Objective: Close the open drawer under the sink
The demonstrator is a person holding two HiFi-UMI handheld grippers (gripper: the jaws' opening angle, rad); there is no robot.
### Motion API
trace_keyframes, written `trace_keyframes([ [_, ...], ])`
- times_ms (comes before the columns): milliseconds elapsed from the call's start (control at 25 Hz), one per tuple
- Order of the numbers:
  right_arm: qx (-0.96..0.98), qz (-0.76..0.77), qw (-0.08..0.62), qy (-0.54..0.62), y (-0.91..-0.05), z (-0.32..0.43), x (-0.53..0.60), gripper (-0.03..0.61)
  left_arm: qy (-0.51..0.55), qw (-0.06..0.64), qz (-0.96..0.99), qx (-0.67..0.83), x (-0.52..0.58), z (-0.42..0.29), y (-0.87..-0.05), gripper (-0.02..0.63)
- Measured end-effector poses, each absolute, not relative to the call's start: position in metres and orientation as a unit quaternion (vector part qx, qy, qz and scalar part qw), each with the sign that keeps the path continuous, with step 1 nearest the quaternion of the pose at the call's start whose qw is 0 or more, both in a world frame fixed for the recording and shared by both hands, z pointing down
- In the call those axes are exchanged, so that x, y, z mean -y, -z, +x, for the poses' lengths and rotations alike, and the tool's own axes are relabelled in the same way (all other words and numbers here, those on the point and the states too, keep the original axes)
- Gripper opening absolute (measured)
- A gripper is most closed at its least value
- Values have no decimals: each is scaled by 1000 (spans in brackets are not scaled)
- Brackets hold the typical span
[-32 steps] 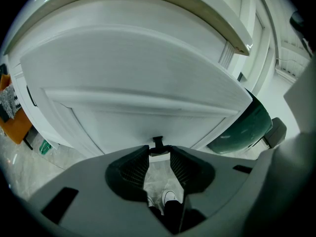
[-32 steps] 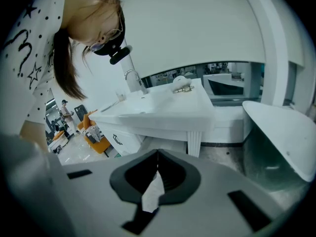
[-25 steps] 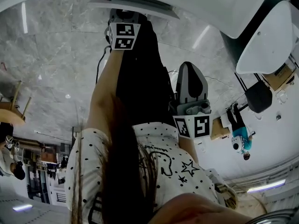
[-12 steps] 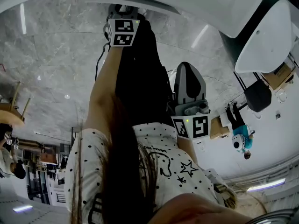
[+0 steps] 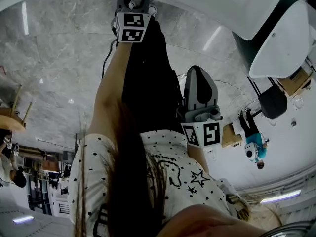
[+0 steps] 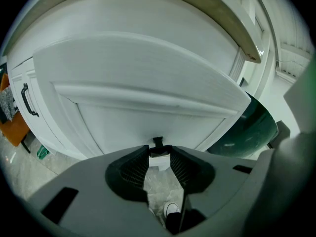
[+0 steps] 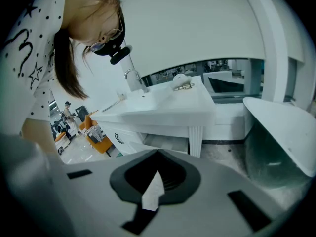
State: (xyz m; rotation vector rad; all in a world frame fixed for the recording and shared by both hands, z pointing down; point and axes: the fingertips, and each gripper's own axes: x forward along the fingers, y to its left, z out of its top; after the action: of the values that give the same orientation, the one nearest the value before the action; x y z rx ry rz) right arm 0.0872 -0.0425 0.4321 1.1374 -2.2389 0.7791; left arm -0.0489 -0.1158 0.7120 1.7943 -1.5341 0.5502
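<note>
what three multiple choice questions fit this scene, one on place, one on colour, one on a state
1. Which gripper is at the drawer front?
A. left
B. right
C. neither

2. What colour is the handle on that front?
A. black
B. red
C. gold

3. How do the jaws of the right gripper stand?
A. wide apart
B. tips together, nothing between
C. shut on a cloth

Answers:
1. A: the left gripper has the front right before it, with the handle at its jaw tips, while the right gripper view looks at the sink unit from well back.
2. A: the handle shows dark against the white front.
3. B: in the right gripper view the jaw tips meet in a point and hold nothing.
</note>
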Motion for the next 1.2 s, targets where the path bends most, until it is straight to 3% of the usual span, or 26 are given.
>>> trace_keyframes([
  [1200, 820, 420, 259, -292, -442, 85, 48, 12, -193, 344, 693, 604, 150, -59, -714, 137],
])
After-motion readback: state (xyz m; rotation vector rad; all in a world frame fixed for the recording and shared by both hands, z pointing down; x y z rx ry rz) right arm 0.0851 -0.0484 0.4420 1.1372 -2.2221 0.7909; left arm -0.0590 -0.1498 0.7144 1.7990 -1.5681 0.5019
